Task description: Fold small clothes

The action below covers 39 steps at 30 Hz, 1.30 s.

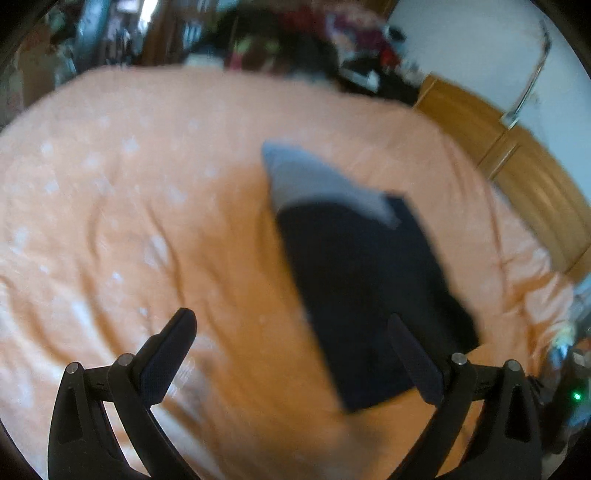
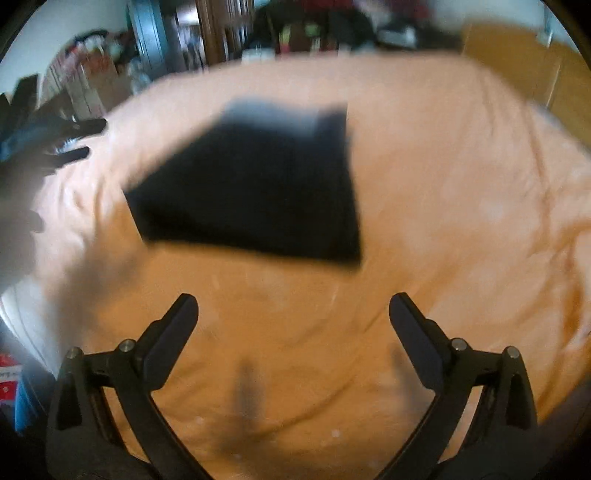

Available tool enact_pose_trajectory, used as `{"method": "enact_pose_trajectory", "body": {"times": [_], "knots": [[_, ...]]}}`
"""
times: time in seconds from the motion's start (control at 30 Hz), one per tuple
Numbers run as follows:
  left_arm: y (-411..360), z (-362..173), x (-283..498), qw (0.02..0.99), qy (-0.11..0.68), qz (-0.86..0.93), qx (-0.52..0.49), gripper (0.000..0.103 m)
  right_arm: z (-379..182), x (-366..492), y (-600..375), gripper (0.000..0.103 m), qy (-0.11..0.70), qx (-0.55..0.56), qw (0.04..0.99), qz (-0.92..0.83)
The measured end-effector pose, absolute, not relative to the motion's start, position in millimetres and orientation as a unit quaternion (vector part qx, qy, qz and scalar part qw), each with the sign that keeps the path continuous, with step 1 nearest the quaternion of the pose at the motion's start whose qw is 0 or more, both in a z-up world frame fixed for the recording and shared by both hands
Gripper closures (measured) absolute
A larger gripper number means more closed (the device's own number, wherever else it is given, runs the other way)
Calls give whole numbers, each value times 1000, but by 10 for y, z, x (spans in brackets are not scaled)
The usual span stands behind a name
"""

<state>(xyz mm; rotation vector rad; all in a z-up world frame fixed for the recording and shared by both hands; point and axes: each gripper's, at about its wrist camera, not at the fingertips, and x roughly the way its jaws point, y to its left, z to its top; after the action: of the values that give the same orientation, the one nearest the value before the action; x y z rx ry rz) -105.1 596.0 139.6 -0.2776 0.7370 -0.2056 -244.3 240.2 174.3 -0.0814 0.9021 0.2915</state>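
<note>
A dark navy garment (image 1: 369,280) with a grey band (image 1: 317,181) at its far end lies flat on an orange bedspread (image 1: 147,221). In the left wrist view it sits right of centre, its near edge reaching beside the right finger. My left gripper (image 1: 291,328) is open and holds nothing. From the right wrist view the same dark garment (image 2: 258,188) lies ahead, well beyond the fingertips, folded into a rough rectangle. My right gripper (image 2: 293,310) is open and empty above the orange bedspread (image 2: 461,221). Both views are blurred by motion.
A wooden headboard (image 1: 517,162) runs along the bed's right side under a white wall. Cluttered dark items and shelves (image 2: 221,33) fill the room beyond the far edge of the bed. A dark blurred shape (image 2: 55,147) shows at the left of the right wrist view.
</note>
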Motion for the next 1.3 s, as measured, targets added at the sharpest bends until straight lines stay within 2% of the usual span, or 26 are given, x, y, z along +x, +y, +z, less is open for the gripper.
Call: {"method": "enact_pose_trajectory", "body": {"times": [0.2,0.3,0.37,0.47,0.73,1.3], "knots": [[5728,3375,-2095,990,113,-53,-68,0,3219,-2815,2484,0,265,-53,953,139],[5664,3686,-2543,993,61,-45,-96,0,3680,-3020,2463,0,193,-33,972,131],[5612,3708,-2686,989,81,-61,-106,0,3813,-3091,2435,0,205,-11,971,124],[5498,3617,-2786,985,134,-54,-94,0,3775,-3002,2469,0,252,-4,960,123],[5274,3196,-2900,972,210,-14,-106,0,3637,-3011,2443,0,297,1,951,87],[5021,3014,-2890,973,223,16,-50,0,3403,-2966,2442,0,357,-1,929,94]]}}
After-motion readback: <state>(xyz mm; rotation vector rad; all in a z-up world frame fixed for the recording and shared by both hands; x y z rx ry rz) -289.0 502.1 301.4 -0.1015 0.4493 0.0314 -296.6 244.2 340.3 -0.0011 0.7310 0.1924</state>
